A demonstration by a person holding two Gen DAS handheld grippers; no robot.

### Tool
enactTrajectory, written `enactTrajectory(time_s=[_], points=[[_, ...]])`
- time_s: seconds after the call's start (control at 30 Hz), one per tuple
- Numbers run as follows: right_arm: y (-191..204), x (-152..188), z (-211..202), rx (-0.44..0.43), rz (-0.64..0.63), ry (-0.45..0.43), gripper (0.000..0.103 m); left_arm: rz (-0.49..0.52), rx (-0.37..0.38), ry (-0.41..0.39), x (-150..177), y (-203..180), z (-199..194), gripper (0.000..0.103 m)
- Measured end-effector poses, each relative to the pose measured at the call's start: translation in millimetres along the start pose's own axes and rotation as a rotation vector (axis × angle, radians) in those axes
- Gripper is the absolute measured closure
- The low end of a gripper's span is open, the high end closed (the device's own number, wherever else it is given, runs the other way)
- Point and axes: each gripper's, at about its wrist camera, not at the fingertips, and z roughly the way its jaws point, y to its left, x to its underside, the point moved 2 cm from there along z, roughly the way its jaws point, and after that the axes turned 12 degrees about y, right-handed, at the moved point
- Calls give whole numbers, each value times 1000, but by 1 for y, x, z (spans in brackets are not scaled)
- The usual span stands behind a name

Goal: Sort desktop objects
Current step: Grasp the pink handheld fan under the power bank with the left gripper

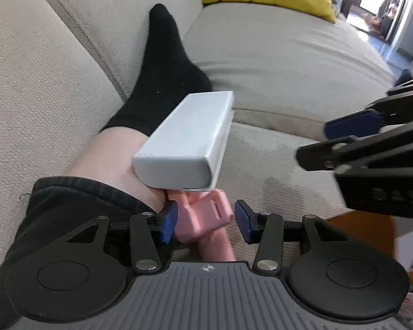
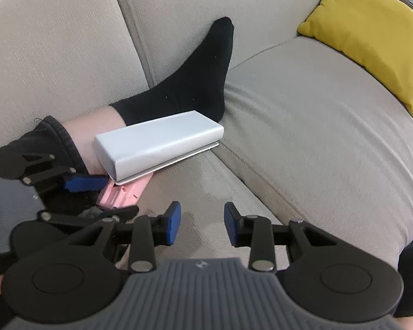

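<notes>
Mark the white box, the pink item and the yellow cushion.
white box (image 2: 157,137): right wrist view, top face.
pink item (image 1: 203,220): left wrist view, its body between the fingers.
yellow cushion (image 2: 371,33): right wrist view, middle.

Legible text is limited to one item. On the black body of the right gripper (image 1: 327,130), seen at the right edge of the left wrist view, raised or moulded letters reading "DAS" are made out; the lettering is blurred and cut by the frame edge, so whether more characters follow cannot be told. A small round emblem, quartered like a cross-hair, is noted on the grey ribbed housing of the left gripper (image 1: 205,221), centred near its front edge; a similar small emblem is seen in the same place on the right gripper's housing in the right wrist view, too blurred to be read. No other lettering, numbers or labels can be read.
</notes>
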Motion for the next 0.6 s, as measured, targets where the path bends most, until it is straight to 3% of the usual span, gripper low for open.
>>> enactTrajectory(time_s=[0.27,0.5,0.57,0.6], points=[[-5,-5,8,-35,17,31,66,7,1,-32,2,4,0,54],[-15,-10,13,-101,52,63,66,-6,62,-86,10,18,-13,73],[-20,-15,14,-145,82,78,66,-14,75,-102,12,21,-17,80],[-22,-18,15,-166,98,82,66,-19,85,-107,12,23,-18,88]])
